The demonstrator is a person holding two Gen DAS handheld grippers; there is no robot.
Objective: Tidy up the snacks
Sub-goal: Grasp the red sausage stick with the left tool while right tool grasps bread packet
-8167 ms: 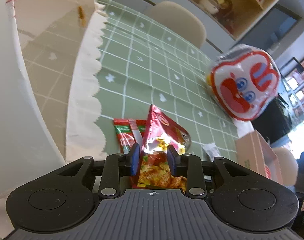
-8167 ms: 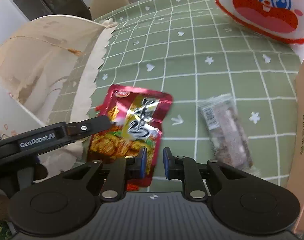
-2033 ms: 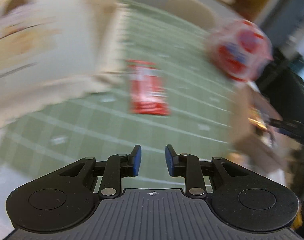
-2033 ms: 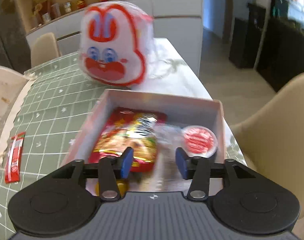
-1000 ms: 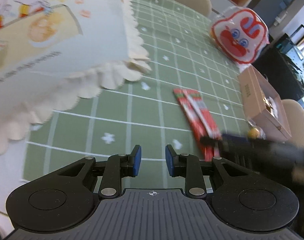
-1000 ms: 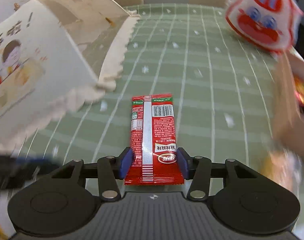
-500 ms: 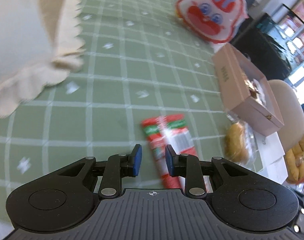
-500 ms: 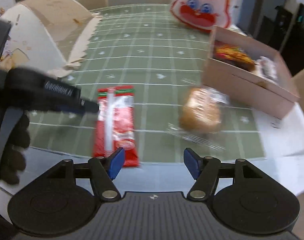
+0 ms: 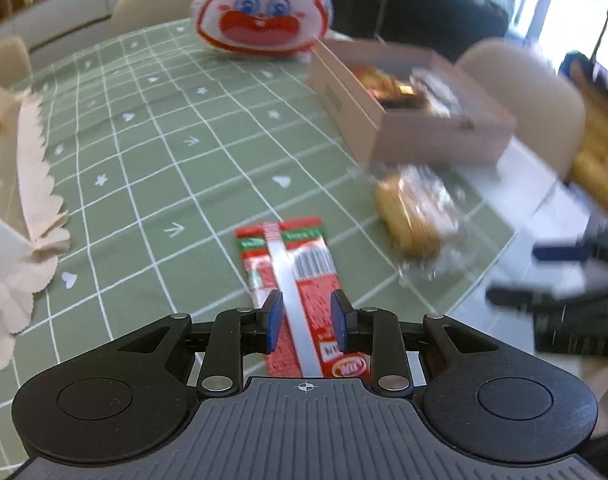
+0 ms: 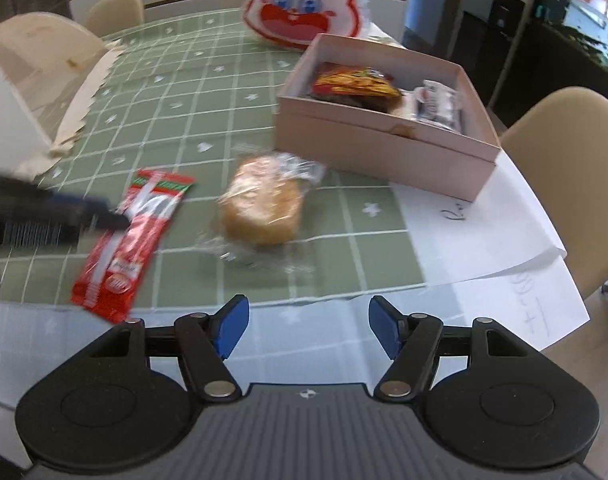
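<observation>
Two snacks remain loose on the table (image 10: 192,92): nearest, the red packet (image 9: 300,280) lies flat with the left gripper (image 9: 306,326) straddling it, fingers apart and not yet closed, and just beyond it the wrapped bun (image 10: 262,210) sits ahead of the right gripper (image 10: 307,330), whose fingers are spread wide and empty. Farther back, the pink box (image 10: 383,148) already holds several packets, so the job looks over halfway done. Behind stands a rabbit-face bag (image 10: 304,4).

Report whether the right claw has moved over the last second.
Yes. The right claw has swung right, toward the pink box: the red packet now lies to its left, the wrapped bun ahead.
</observation>
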